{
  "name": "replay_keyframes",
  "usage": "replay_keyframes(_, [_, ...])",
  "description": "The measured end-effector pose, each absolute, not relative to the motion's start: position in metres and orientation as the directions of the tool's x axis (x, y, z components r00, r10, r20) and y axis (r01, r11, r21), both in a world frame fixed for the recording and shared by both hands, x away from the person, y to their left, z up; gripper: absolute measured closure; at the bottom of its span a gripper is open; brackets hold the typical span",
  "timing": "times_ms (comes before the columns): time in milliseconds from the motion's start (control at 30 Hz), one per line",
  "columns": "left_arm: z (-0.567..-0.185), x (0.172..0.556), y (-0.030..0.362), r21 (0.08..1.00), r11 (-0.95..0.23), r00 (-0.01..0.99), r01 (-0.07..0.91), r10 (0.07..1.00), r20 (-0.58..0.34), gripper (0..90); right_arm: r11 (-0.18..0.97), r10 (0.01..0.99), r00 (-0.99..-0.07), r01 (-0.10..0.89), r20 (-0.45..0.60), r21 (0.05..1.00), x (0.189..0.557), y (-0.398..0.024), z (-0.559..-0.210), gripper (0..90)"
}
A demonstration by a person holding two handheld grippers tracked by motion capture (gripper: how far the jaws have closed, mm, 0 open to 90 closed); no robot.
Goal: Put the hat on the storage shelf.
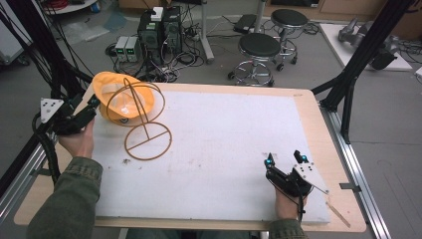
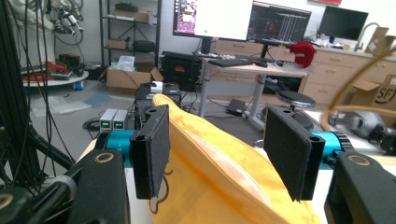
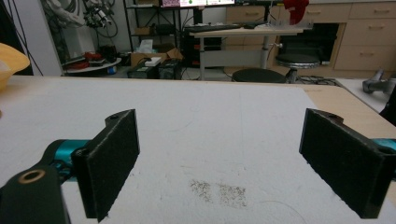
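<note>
Yellow soft fabric cap (image 1: pixel 122 97) on thin wire stand (image 1: pixel 142 122), table 10 o'clock. Left tool (image 2: pixel 217 154) spread around brim, not pinching yet; close gently there. Right tool (image 1: pixel 284 164) spread, empty, 5 o'clock.

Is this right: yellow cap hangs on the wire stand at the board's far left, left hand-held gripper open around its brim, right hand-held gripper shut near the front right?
Not quite. The right hand-held gripper is open, not shut: the right gripper view shows its jaws wide apart over the bare white board. The rest holds: the cap hangs on the wire stand at far left, brim between the left hand-held gripper's open jaws.
</note>
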State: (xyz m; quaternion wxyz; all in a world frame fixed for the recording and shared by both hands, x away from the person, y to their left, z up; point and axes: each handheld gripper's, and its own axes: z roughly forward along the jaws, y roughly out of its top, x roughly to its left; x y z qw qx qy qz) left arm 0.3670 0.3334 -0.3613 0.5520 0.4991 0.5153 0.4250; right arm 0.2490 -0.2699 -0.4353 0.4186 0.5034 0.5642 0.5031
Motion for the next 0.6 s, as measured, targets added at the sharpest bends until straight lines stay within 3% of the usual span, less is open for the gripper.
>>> replay_keyframes(600, [-0.378, 0.400, 0.335, 0.974, 0.181, 0.060, 0.136, 0.980, -0.191, 41.1, -0.011, 0.988, -0.149, 0.147, 0.034, 0.989, 0.250, -0.269, -0.436, 10.9])
